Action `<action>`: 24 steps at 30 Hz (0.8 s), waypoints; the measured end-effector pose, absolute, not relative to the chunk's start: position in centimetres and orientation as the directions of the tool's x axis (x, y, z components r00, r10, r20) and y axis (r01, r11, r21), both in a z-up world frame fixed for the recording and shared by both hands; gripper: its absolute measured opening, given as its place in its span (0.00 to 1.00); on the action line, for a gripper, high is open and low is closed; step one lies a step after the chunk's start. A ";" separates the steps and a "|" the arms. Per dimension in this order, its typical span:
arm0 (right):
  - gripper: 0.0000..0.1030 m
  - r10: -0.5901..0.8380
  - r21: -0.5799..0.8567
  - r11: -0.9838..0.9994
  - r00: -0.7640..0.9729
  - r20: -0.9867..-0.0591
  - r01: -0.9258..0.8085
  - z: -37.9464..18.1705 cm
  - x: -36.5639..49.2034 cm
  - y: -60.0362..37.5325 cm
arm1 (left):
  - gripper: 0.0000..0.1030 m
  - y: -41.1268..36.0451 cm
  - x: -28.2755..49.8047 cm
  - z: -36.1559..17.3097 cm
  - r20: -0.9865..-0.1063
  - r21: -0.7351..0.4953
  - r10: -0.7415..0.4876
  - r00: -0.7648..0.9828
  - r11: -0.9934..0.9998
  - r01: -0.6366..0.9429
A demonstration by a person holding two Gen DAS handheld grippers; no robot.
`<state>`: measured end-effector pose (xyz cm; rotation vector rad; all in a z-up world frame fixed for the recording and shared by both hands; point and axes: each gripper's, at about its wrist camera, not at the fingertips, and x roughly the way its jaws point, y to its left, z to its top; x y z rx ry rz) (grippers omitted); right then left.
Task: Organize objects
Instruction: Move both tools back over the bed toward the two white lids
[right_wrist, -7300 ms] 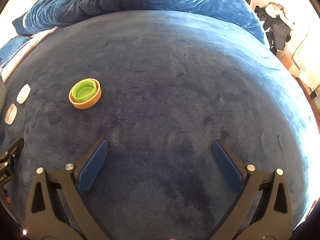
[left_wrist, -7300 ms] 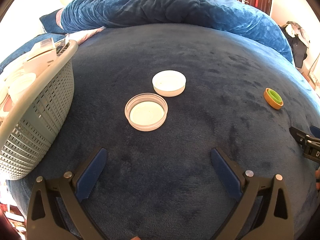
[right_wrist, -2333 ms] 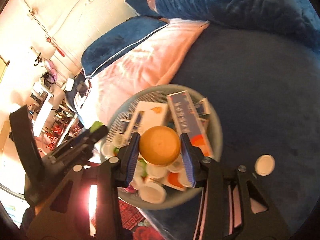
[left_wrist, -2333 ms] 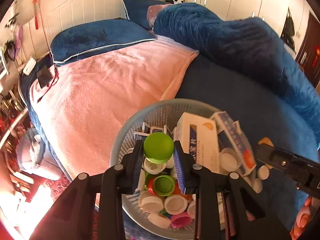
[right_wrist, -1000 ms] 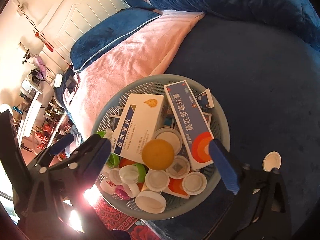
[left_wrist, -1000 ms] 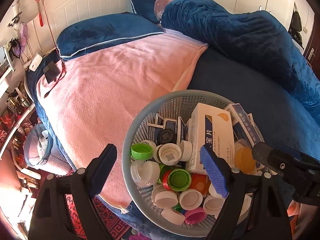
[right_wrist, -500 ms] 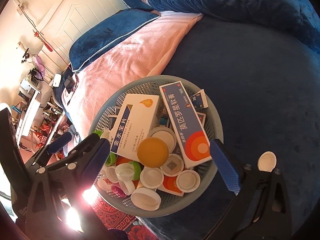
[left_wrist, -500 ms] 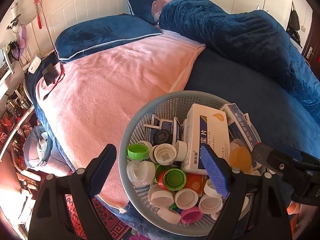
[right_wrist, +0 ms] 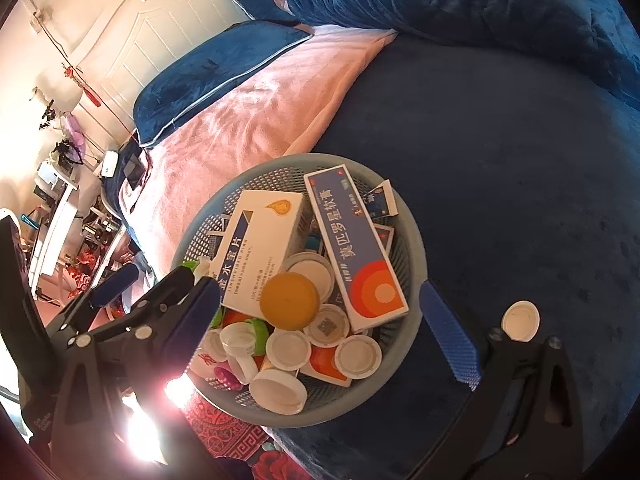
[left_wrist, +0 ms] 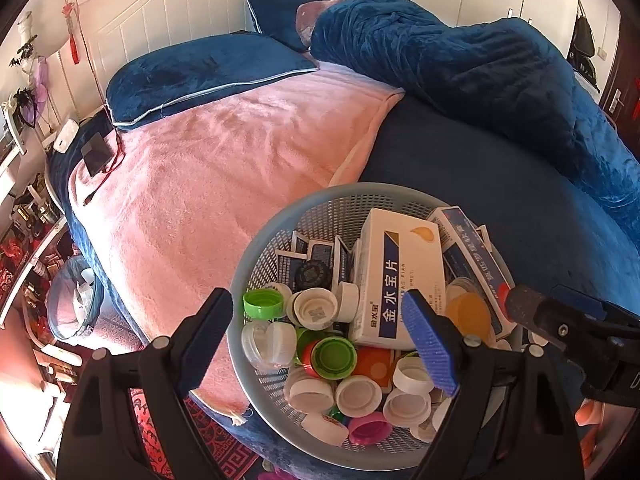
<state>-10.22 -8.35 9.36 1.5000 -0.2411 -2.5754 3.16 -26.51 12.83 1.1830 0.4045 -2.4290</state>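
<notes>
A grey-blue basket (left_wrist: 256, 248) (right_wrist: 416, 240) sits on the bed edge, full of bottle caps and medicine boxes. A green cap (left_wrist: 263, 305) lies at its left side and an orange cap (right_wrist: 289, 301) (left_wrist: 468, 316) lies on top near the white box (left_wrist: 400, 276). My left gripper (left_wrist: 316, 344) is open and empty above the basket. My right gripper (right_wrist: 332, 324) is open and empty above the basket too. A white cap (right_wrist: 521, 320) lies on the blue blanket to the right of the basket.
A pink blanket (left_wrist: 224, 168) covers the bed left of the basket. A dark blue blanket (right_wrist: 520, 152) lies to the right, with a bunched blue duvet (left_wrist: 460, 64) and pillows behind. The bed edge and a red patterned rug (left_wrist: 216, 456) are below.
Both grippers opened and dropped their caps: the green cap from the left, the orange cap from the right, into the basket. Since then both stay open and have shifted only slightly.
</notes>
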 end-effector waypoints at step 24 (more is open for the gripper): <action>0.98 -0.129 0.190 -0.979 -0.504 -0.854 -0.070 9.6 -9.3 -5.9 | 0.85 -23.8 1.8 13.5 -0.806 -0.060 -0.216 -0.551 -0.896 0.439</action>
